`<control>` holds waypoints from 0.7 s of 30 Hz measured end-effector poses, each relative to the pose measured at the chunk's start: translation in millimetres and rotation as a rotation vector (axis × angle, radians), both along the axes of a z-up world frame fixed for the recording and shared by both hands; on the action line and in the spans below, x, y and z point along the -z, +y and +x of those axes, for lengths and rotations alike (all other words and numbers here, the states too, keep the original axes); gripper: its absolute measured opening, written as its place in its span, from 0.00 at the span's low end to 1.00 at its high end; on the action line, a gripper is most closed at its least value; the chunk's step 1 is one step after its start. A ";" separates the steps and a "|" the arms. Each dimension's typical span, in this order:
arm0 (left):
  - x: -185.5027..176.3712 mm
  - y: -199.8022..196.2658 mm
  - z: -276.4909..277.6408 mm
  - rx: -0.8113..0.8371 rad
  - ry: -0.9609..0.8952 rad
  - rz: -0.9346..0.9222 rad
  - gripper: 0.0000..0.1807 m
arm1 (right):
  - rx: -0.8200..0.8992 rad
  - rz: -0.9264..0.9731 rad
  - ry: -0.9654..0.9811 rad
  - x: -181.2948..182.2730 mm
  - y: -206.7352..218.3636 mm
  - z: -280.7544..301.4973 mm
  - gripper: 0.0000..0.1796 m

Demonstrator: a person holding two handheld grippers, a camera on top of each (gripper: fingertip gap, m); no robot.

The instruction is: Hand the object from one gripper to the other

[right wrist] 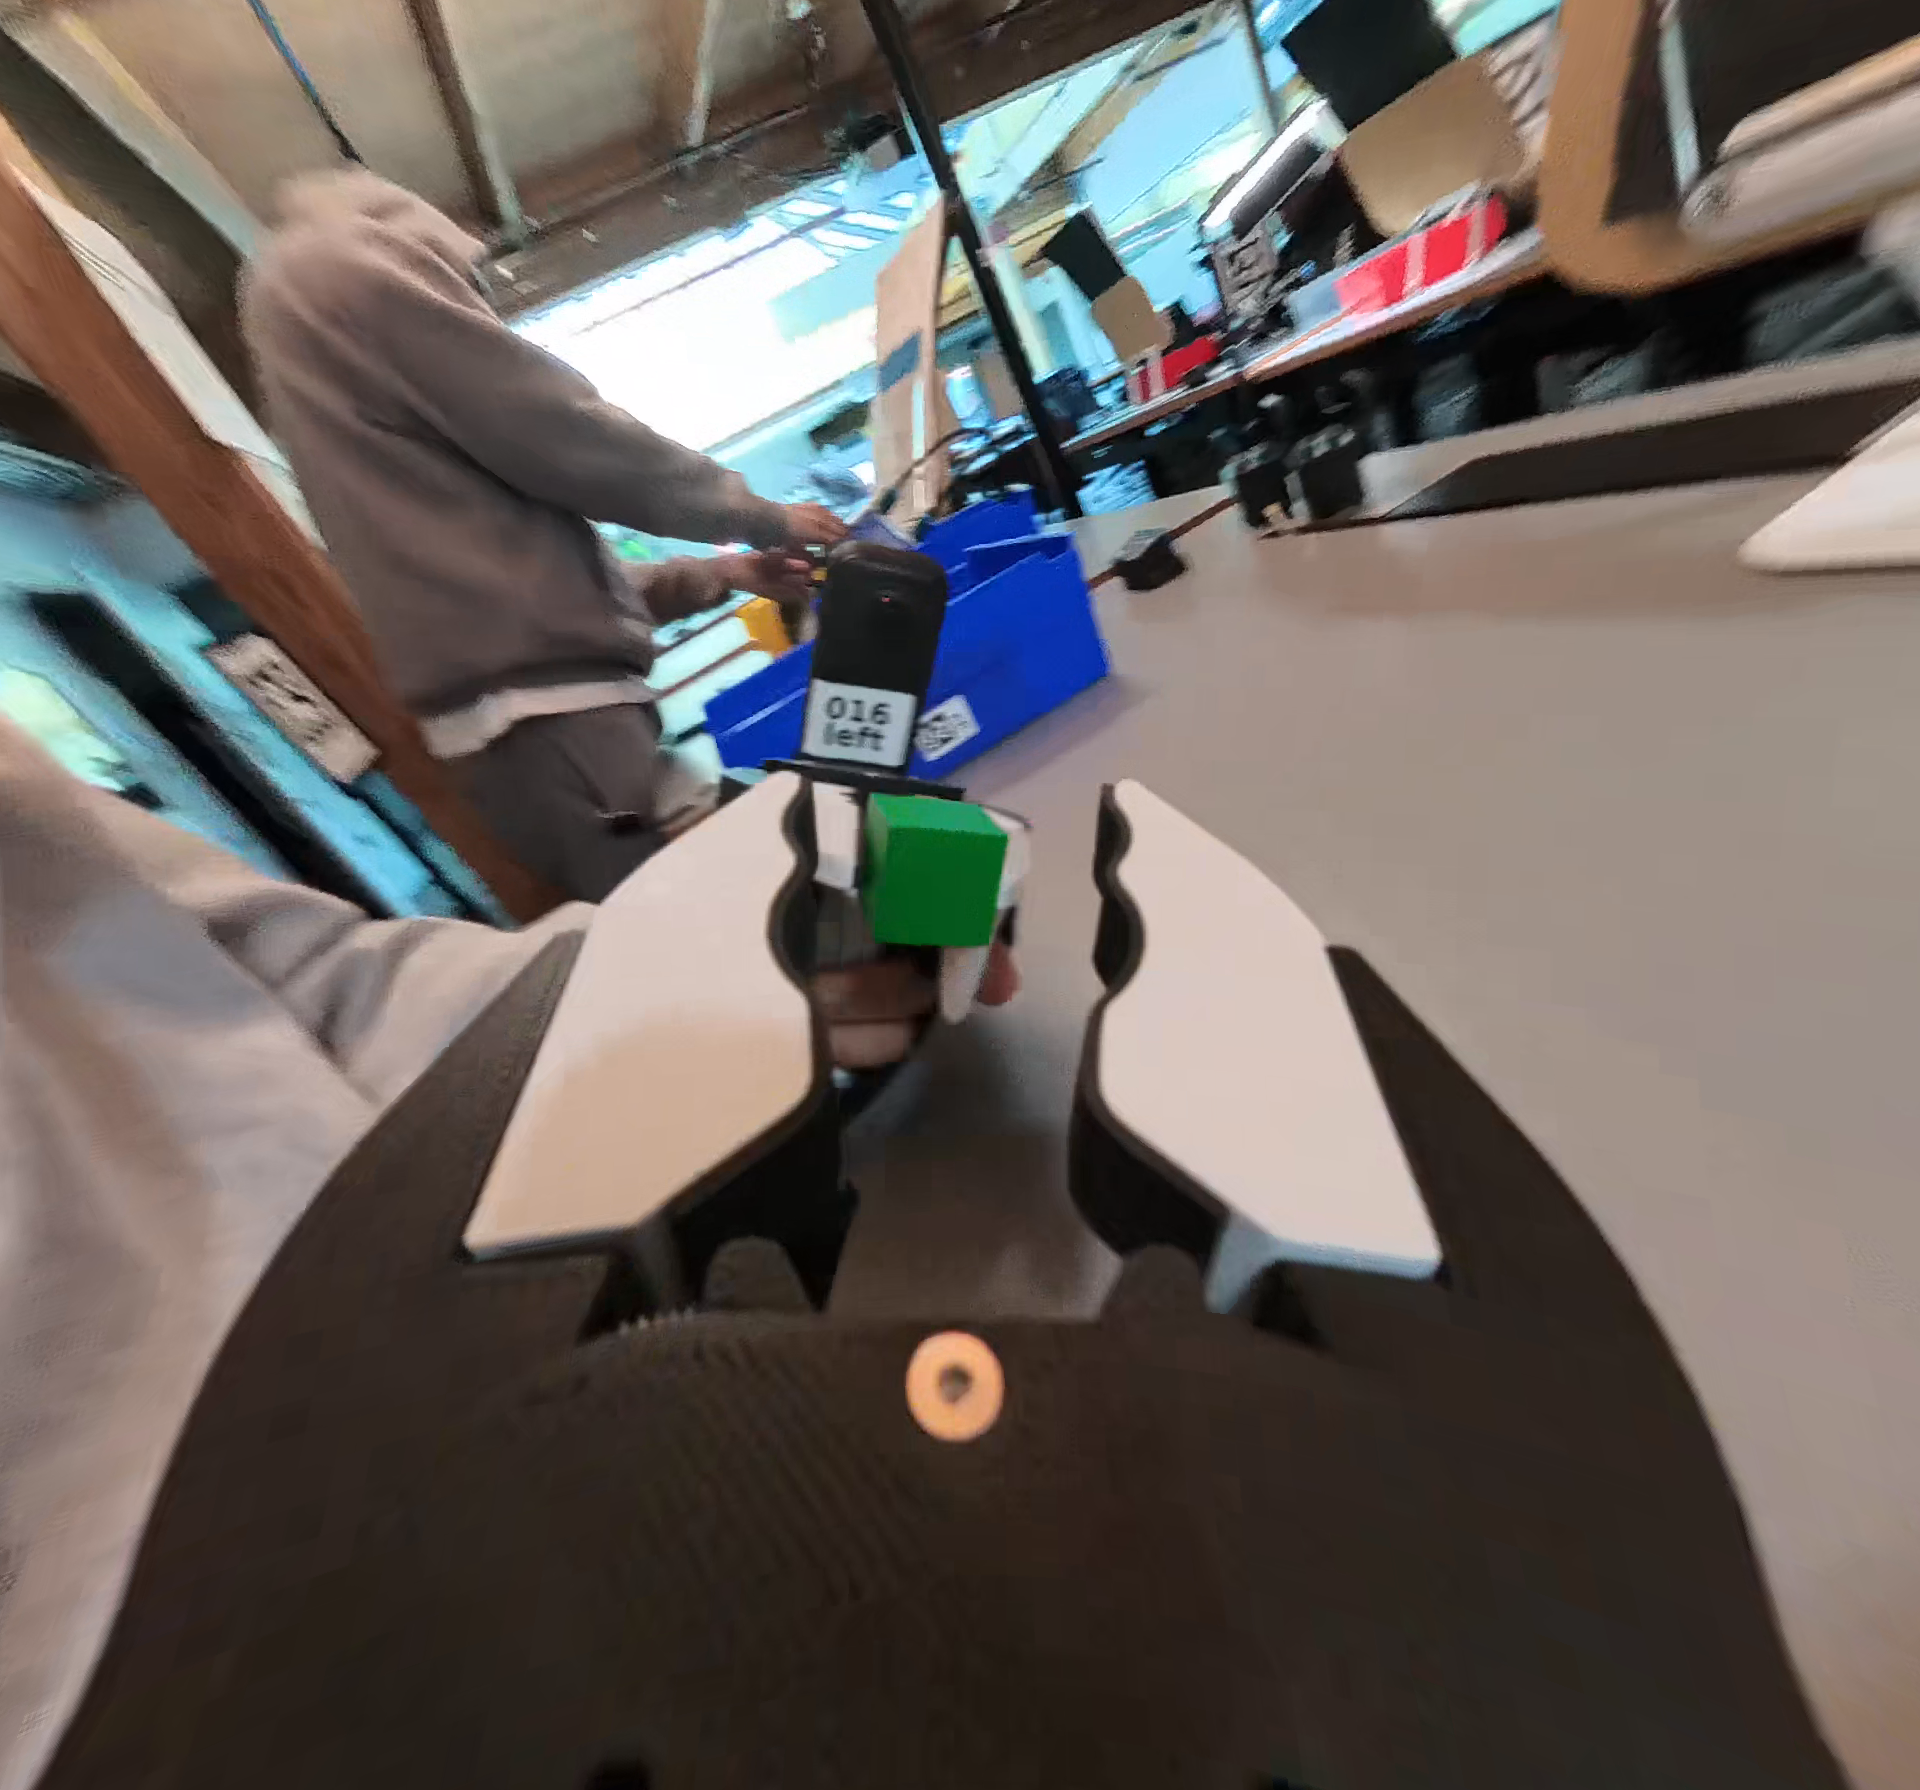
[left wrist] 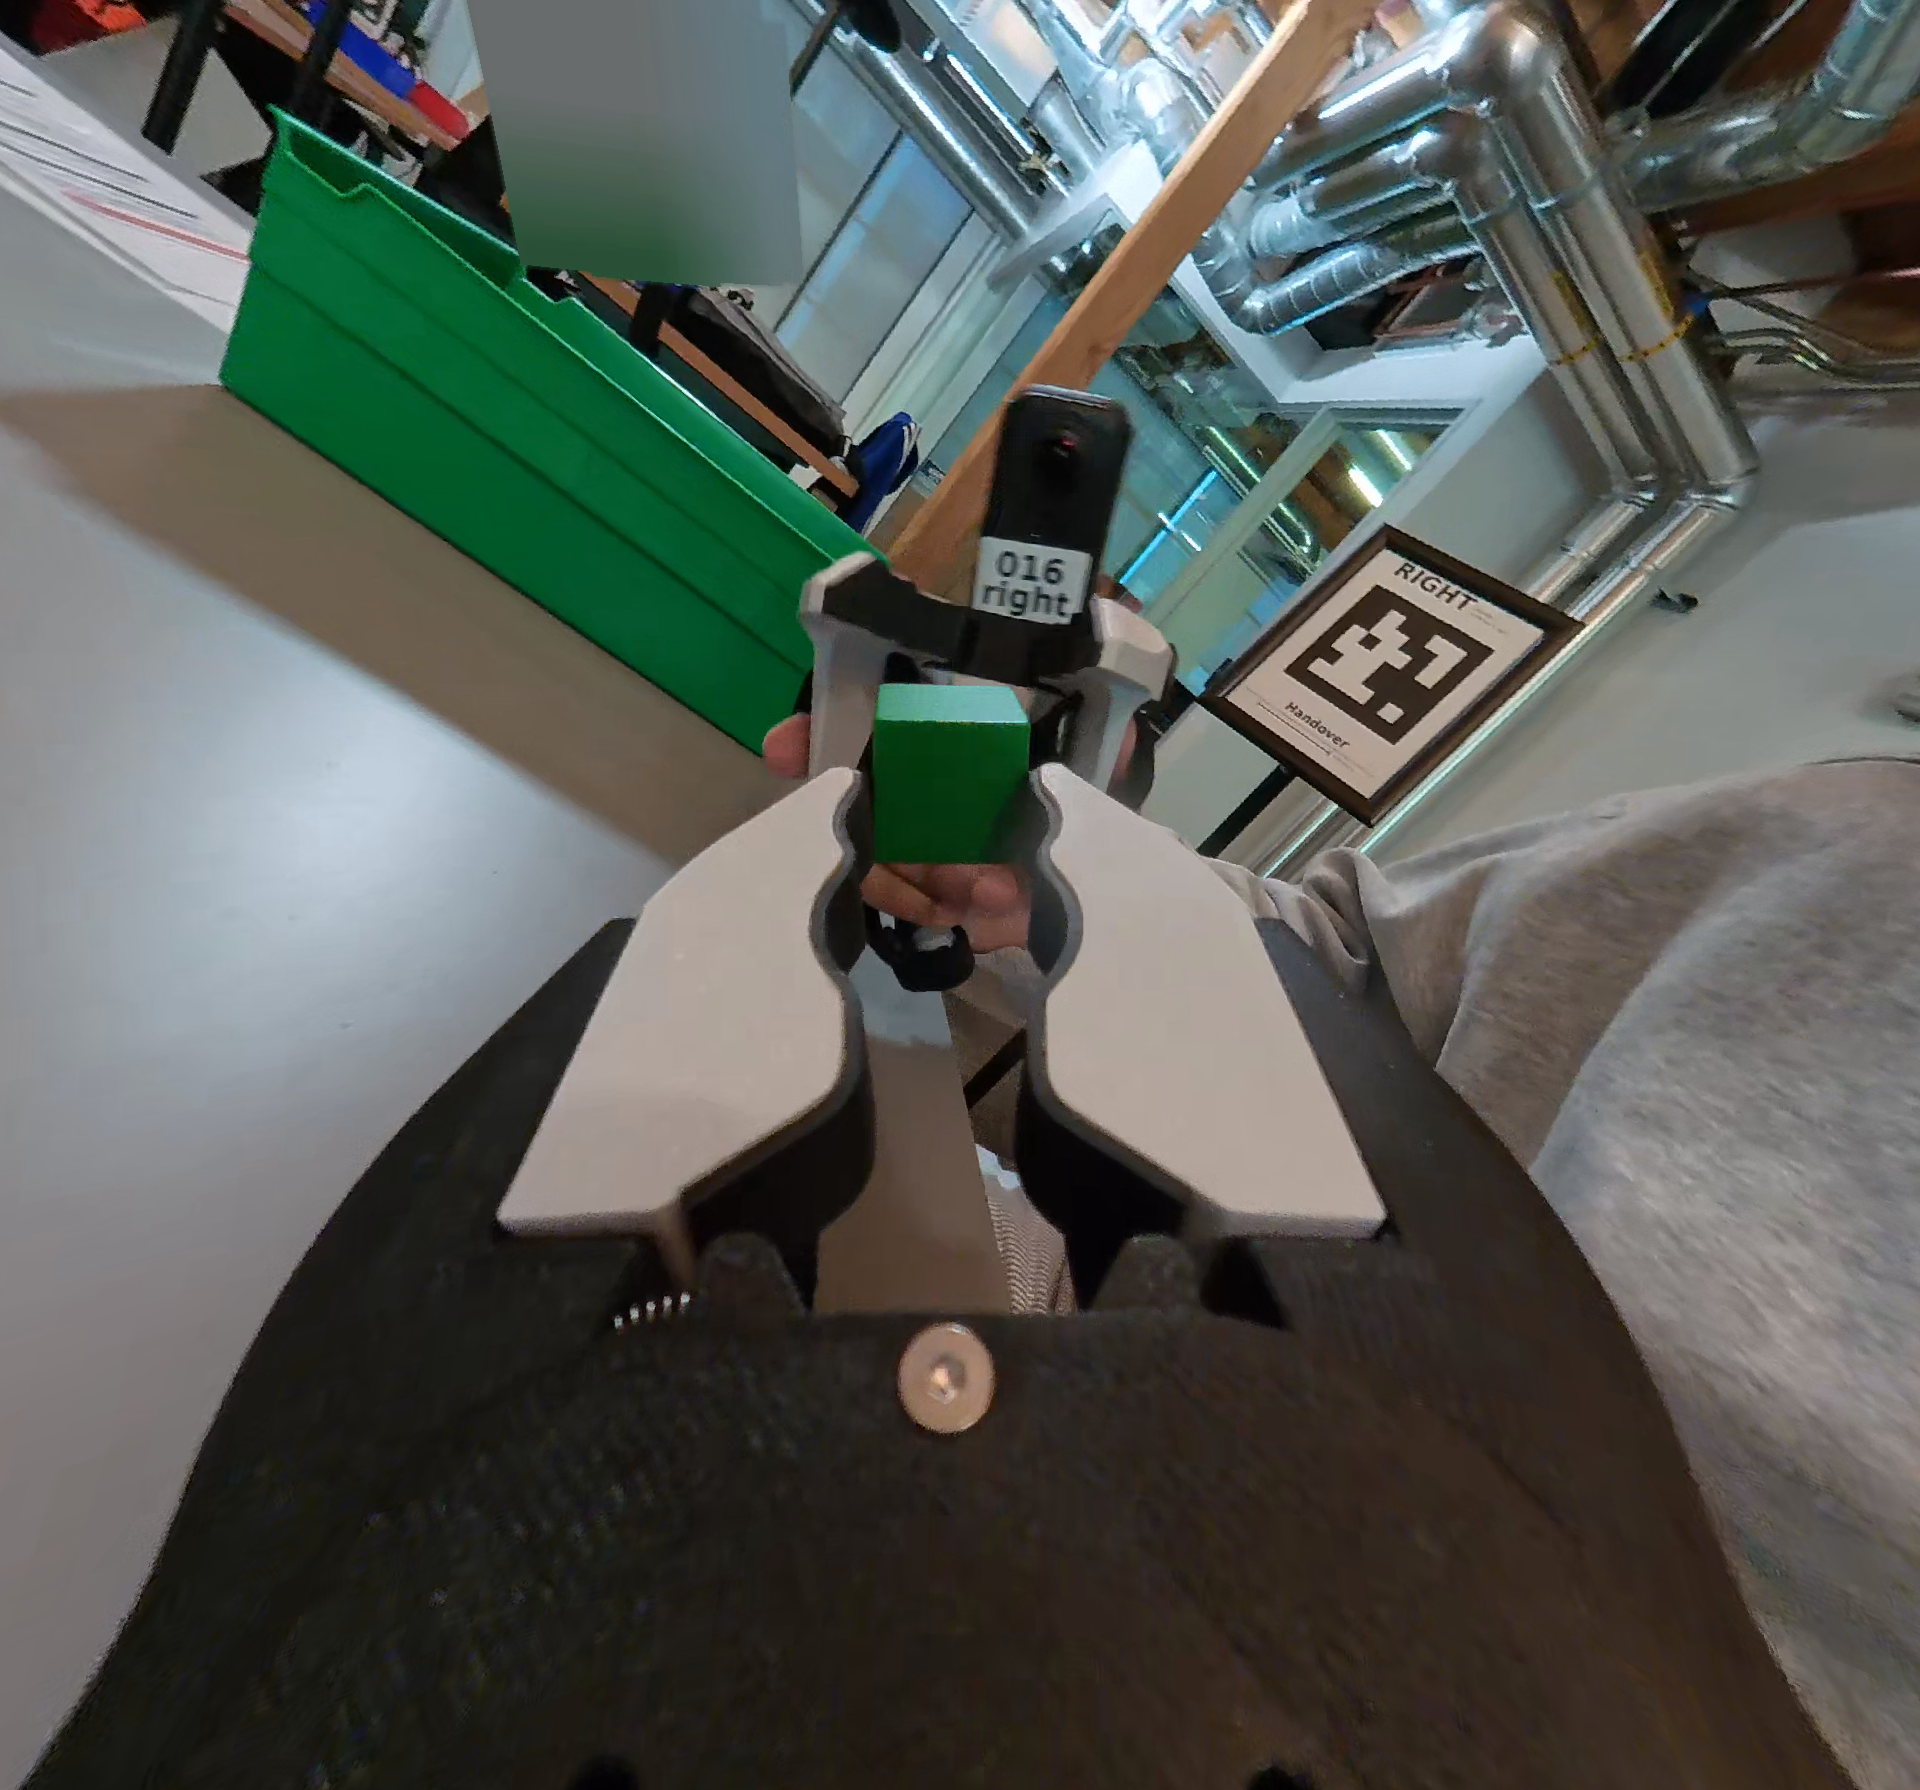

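A green block (left wrist: pixel 943 774) is clamped between the tips of my left gripper (left wrist: pixel 948 810), held above the table. The right gripper (left wrist: pixel 987 691) faces it from just behind the block, its fingers spread wide on either side of the block's far end. In the right wrist view my right gripper (right wrist: pixel 951 841) is open, and the green block (right wrist: pixel 930 867) sits between its fingertips, nearer the left finger and touching neither. The left gripper (right wrist: pixel 914 857) holds the block from the far side, with a hand under it.
A green bin (left wrist: pixel 499 452) stands on the grey table (left wrist: pixel 260 805) to the left. A framed marker sign (left wrist: pixel 1382 670) stands at the right. A blue bin (right wrist: pixel 997 639) sits on the table (right wrist: pixel 1455 805) ahead. A person in a grey hoodie (right wrist: pixel 447 452) stands at the left. Less than 4 cm separates the two grippers' tips.
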State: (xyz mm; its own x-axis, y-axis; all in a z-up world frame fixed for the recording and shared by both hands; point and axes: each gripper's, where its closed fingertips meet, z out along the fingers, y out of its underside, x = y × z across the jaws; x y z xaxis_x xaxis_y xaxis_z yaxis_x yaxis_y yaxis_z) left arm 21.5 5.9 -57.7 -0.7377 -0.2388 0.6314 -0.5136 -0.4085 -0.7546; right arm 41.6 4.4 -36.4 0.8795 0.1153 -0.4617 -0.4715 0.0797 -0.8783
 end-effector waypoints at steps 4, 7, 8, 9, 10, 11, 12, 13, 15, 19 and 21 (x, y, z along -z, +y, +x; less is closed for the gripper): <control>-4.3 -2.7 -4.3 0.027 -0.023 -0.016 0.15 | -0.106 -0.009 0.098 5.0 4.2 -10.1 0.23; -4.9 -6.3 -7.6 0.053 -0.029 -0.015 0.15 | -0.139 -0.039 0.071 9.0 7.8 -18.6 0.16; -4.4 -7.3 -8.2 0.056 -0.032 -0.009 0.15 | -0.149 -0.041 0.067 9.1 8.4 -20.8 0.15; -4.6 -7.4 -8.3 0.054 -0.035 -0.009 0.15 | -0.148 -0.042 0.069 9.1 8.6 -20.9 0.15; -4.9 -7.4 -8.3 0.055 -0.034 -0.011 0.15 | -0.150 -0.042 0.075 9.0 8.6 -20.9 0.15; -4.6 -7.6 -8.1 0.055 -0.031 -0.011 0.15 | -0.152 -0.044 0.080 9.2 8.5 -20.6 0.15; -4.6 -7.8 -7.7 0.051 -0.030 -0.011 0.15 | -0.153 -0.045 0.083 9.5 8.4 -20.2 0.15; -4.9 -7.9 -7.4 0.046 -0.030 -0.012 0.15 | -0.153 -0.044 0.086 9.3 8.2 -19.8 0.15; -5.2 -8.3 -6.6 0.032 -0.036 -0.008 0.15 | -0.156 -0.041 0.097 9.2 7.7 -19.1 0.15; -3.2 -4.5 0.3 -0.048 -0.062 0.037 0.26 | -0.167 -0.021 0.177 7.5 4.8 -14.6 0.15; -4.5 -0.3 3.8 -0.109 -0.110 0.078 0.31 | -0.186 -0.015 0.270 9.0 2.8 -10.2 0.15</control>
